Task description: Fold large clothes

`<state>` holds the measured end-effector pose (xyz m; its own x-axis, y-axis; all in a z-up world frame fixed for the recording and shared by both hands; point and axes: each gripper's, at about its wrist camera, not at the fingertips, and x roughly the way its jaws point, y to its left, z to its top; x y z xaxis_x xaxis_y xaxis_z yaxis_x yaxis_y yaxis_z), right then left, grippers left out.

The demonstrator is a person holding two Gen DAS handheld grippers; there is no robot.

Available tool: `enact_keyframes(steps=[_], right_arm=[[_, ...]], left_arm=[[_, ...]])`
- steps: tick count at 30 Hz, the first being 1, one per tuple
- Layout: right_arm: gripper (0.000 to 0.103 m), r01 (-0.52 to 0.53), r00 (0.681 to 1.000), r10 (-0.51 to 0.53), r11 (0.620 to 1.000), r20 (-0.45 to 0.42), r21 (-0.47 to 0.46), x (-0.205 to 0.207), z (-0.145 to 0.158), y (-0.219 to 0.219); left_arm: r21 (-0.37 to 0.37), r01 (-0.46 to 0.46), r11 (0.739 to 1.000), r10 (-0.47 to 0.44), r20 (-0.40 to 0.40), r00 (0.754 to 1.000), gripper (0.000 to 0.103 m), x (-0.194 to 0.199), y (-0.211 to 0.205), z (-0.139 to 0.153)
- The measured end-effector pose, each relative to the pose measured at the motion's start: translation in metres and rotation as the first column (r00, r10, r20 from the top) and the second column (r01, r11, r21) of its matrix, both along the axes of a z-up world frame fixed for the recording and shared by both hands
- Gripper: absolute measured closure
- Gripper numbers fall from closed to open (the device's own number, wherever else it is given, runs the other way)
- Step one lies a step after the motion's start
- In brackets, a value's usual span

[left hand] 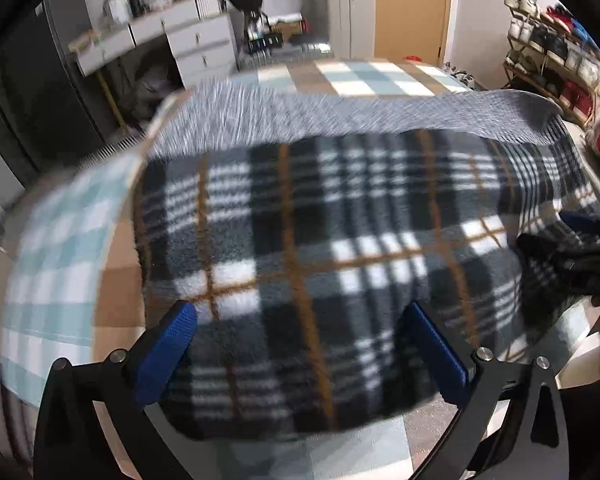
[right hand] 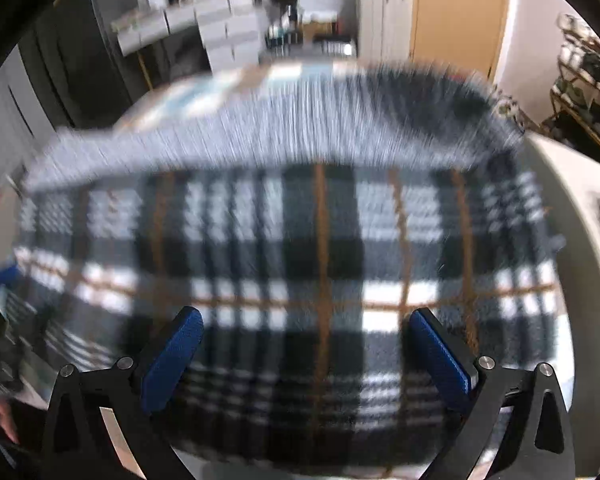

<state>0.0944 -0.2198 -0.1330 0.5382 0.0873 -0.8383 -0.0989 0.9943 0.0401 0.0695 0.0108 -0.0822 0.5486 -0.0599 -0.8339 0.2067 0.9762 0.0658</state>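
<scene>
Checked tablecloth (left hand: pixel 60 240), plaid fleece garment (left hand: pixel 300 240), left gripper (left hand: pixel 300 316) and right gripper (right hand: pixel 304 320) wide apart, no legible writing

Left gripper (left hand: pixel 300 344) spread wide, right gripper (right hand: pixel 306 346) likewise

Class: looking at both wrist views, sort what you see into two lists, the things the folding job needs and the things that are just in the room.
Job: plaid fleece garment, left gripper, right gripper.

Room: checked tablecloth, white drawers, shoe rack, wooden door.

A white chest of drawers (left hand: pixel 202 46) stands against the far wall, beside a pale cabinet (left hand: pixel 350 14), a wooden door (left hand: pixel 412 8) and cluttered shelves (left hand: pixel 556 64) at right.
</scene>
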Motion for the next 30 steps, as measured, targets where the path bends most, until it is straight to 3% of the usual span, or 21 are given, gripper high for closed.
enact_keyframes(steps=[3, 6, 9, 11, 13, 16, 17, 19, 21, 23, 25, 30], right_arm=[[0.000, -0.009, 1.000, 0.009, 1.000, 0.011, -0.008, 0.003, -0.003, 0.002], [0.000, -0.014, 1.000, 0.014, 1.000, 0.004, 0.003, 0.006, -0.002, -0.001], [0.000, 0.001, 0.999, -0.002, 1.000, 0.052, 0.018, 0.011, 0.021, -0.015], [0.000, 0.011, 0.986, -0.022, 0.997, 0.166, 0.072, -0.001, 0.046, -0.023], [0.000, 0.029, 0.969, -0.050, 0.996, 0.241, 0.090, -0.008, 0.059, -0.029], [0.000, 0.001, 0.966, -0.031, 0.993, 0.257, 0.116, -0.008, 0.059, -0.025], [0.000, -0.016, 0.967, -0.011, 0.995, 0.255, 0.103, -0.007, 0.057, -0.020], [0.000, -0.057, 0.963, 0.039, 0.997, 0.267, 0.060, -0.010, 0.056, -0.006], [0.000, -0.091, 0.952, 0.085, 0.996, 0.295, 0.006, -0.017, 0.060, 0.009], [0.000, -0.119, 0.942, 0.121, 0.993, 0.313, -0.025, -0.023, 0.058, 0.020], [0.000, -0.139, 0.936, 0.142, 0.990, 0.323, -0.032, -0.026, 0.056, 0.031], [0.000, -0.154, 0.933, 0.156, 0.987, 0.324, -0.032, -0.029, 0.048, 0.044]], left_arm=[[-0.102, -0.011, 0.995, 0.005, -0.062, 0.998, 0.001, 0.010, 0.011, -0.006], [-0.112, -0.006, 0.994, -0.001, -0.061, 0.998, 0.001, 0.006, 0.009, -0.003], [-0.084, 0.000, 0.996, 0.002, 0.026, 1.000, 0.001, -0.014, 0.003, 0.019], [-0.092, -0.004, 0.996, 0.017, 0.143, 0.990, 0.001, -0.033, 0.004, 0.043], [-0.148, -0.016, 0.989, 0.043, 0.180, 0.983, 0.001, -0.044, 0.012, 0.058], [-0.295, -0.094, 0.951, 0.147, 0.164, 0.975, 0.001, -0.050, 0.047, 0.063], [-0.355, -0.125, 0.926, 0.183, 0.134, 0.974, 0.001, -0.049, 0.060, 0.060], [-0.524, -0.225, 0.821, 0.277, 0.022, 0.961, 0.001, -0.047, 0.095, 0.046], [-0.706, -0.308, 0.638, 0.337, -0.104, 0.936, 0.001, -0.065, 0.124, 0.026], [-0.767, -0.341, 0.543, 0.357, -0.157, 0.921, 0.001, -0.074, 0.130, 0.013], [-0.786, -0.354, 0.507, 0.381, -0.164, 0.910, 0.001, -0.081, 0.122, 0.008], [-0.843, -0.359, 0.400, 0.356, -0.218, 0.908, 0.001, -0.079, 0.101, -0.011]])
